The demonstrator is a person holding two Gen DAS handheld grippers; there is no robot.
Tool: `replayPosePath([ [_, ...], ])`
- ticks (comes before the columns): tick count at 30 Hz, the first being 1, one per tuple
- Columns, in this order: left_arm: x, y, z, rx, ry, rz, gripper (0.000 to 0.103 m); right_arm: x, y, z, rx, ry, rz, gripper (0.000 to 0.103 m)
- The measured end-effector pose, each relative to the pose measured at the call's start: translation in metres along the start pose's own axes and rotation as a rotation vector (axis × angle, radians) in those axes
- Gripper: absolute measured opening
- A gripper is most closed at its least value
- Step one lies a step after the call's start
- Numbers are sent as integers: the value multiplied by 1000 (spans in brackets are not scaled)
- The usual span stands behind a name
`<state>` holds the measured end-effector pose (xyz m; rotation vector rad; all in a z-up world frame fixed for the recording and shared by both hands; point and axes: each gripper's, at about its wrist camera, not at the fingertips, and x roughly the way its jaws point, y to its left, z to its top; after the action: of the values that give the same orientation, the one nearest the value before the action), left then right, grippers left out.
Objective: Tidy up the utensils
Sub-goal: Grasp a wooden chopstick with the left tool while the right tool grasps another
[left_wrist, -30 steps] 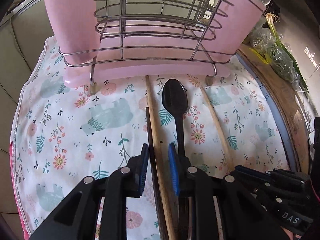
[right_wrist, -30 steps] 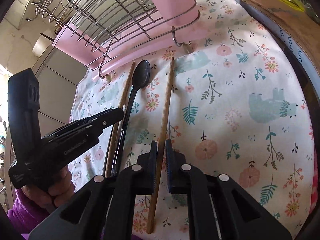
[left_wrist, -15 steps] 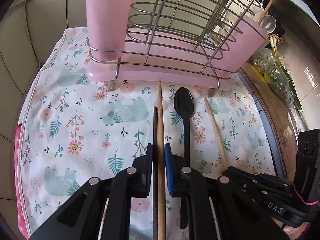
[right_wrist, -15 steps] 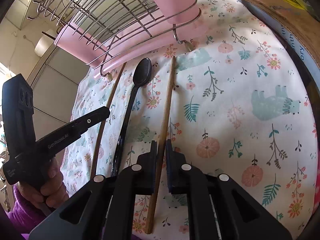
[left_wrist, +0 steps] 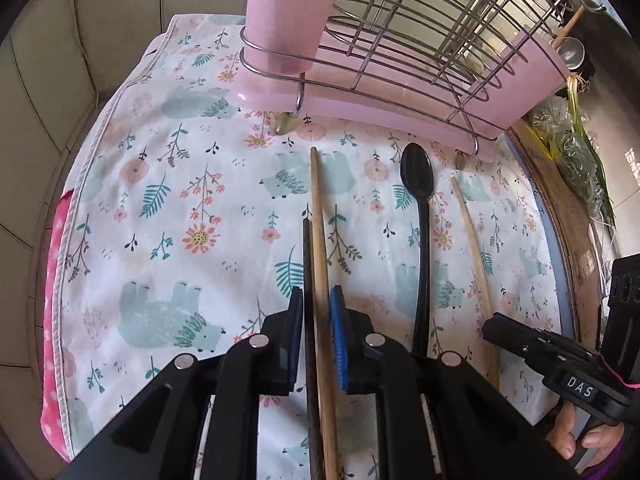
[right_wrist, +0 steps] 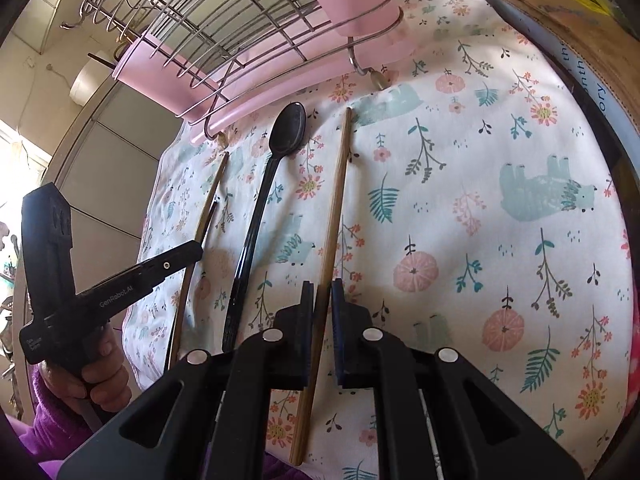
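On the floral cloth [left_wrist: 168,216], a light wooden chopstick [left_wrist: 318,208] and a dark chopstick [left_wrist: 307,248] lie side by side between the pads of my left gripper [left_wrist: 316,300]. The pads touch both sticks while the jaws are opening slightly. To their right the black spoon [left_wrist: 418,184] lies apart, bowl toward the rack. Further right, my right gripper [right_wrist: 322,288] is shut on another wooden chopstick [right_wrist: 334,208] that rests on the cloth. The spoon [right_wrist: 280,140] and the left gripper [right_wrist: 192,250] also show in the right wrist view.
A pink drain rack with a wire basket [left_wrist: 400,92] stands at the cloth's far edge, with a pink cup holder [left_wrist: 288,12] at its left corner. Bagged greens [left_wrist: 572,148] and a brown board [left_wrist: 560,208] lie to the right. Tiled wall is on the left.
My left gripper closed around the pair of chopsticks and slid them left, away from the black spoon. The right gripper stayed put on its chopstick.
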<state>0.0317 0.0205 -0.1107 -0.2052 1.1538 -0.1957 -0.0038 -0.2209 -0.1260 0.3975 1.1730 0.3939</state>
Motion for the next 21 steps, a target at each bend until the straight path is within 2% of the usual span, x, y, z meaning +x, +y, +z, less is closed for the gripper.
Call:
replayPosePath([
  [9,3,-3,42,28,-24,-11,13,-3,-3,11,6,13,4,10],
  [17,39,-2,73,39,62,15,13,-10,-7,37,-3,1,-10,10],
  [21,42,-4,76,65,52,28,6,-5,-4,53,-24,1,-43,10],
])
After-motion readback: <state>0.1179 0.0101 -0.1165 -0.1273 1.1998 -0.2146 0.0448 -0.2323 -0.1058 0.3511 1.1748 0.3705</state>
